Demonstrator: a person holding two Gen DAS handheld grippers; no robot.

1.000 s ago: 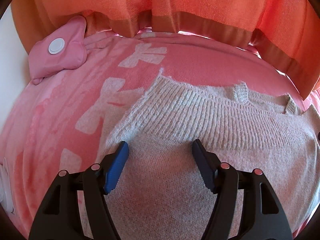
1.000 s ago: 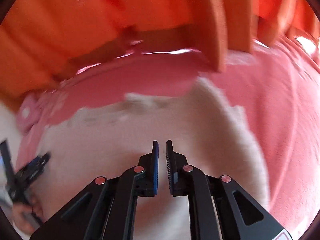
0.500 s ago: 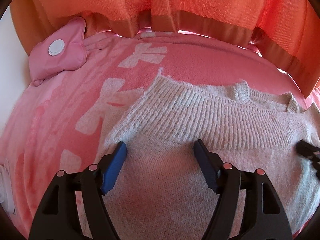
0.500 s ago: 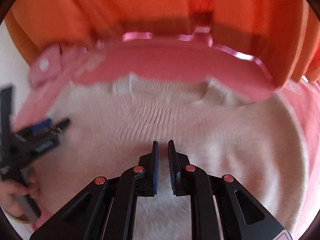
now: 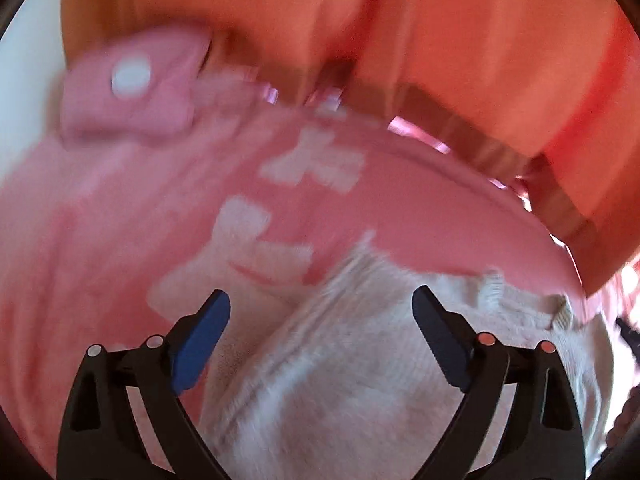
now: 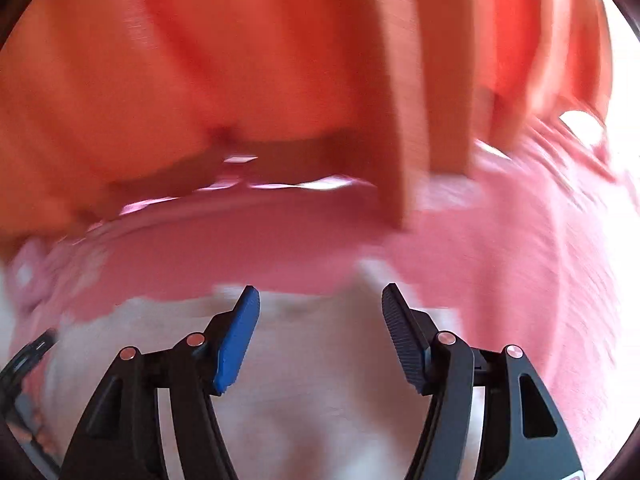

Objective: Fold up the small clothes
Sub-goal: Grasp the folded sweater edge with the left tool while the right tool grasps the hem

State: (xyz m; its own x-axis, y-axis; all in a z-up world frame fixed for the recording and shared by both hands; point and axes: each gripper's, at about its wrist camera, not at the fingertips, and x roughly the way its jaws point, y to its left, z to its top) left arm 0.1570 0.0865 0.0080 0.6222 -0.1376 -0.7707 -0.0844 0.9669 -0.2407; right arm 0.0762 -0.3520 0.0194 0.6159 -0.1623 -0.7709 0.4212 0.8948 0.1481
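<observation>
Sweater: a small cream knit sweater (image 5: 360, 380) lies spread on a pink blanket (image 5: 100, 260) with pale blocky markings; its ribbed band faces away from the left camera, and one corner of it points up toward the markings.
Likely reason for the layout: the garment looks flattened out so that an edge or side can be picked up and laid over, a judgement from how it lies.
Left claw: the left claw (image 5: 320, 344) is spread wide and holds nothing; it hangs above the left edge of the sweater, with the blue pad over blanket and the dark pad over knit, which suits a grab at that edge.
Right claw: the right claw (image 6: 318, 332) is also spread wide and empty, above the sweater's far edge (image 6: 320, 380).
Surroundings: an orange curtain (image 5: 440, 40) hangs behind the blanket; a pink pouch with a white button (image 5: 132, 88) rests at the blanket's far left.
Hard to make out: both views are smeared by motion, so the knit loses all texture in the right view; sleeves and neckline cannot be told. The sweater's near part is cut off behind the claws. Whether either claw touches the cloth cannot be told.
</observation>
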